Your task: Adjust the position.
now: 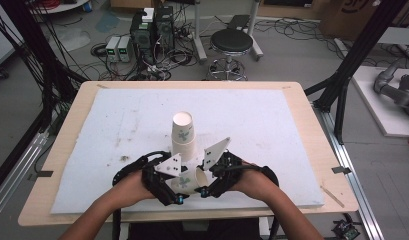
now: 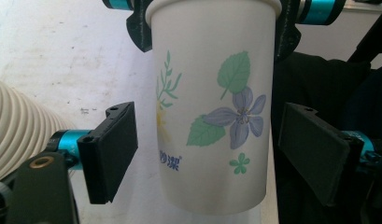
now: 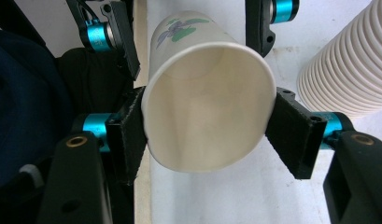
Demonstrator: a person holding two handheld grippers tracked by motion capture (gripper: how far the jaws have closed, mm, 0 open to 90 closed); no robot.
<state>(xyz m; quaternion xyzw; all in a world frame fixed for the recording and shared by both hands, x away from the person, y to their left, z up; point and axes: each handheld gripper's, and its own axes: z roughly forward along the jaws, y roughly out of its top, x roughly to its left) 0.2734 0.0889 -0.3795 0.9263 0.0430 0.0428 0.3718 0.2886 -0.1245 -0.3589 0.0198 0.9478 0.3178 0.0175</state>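
Between 2 claws, a light, crushable cup (image 3: 207,98): right claw (image 3: 208,128) pinches its rim; left claw (image 2: 212,149) released around its base.

Black gripper (image 1: 189,192) bodies, teal collars, grey three-cornered plates, perhaps brass screws.
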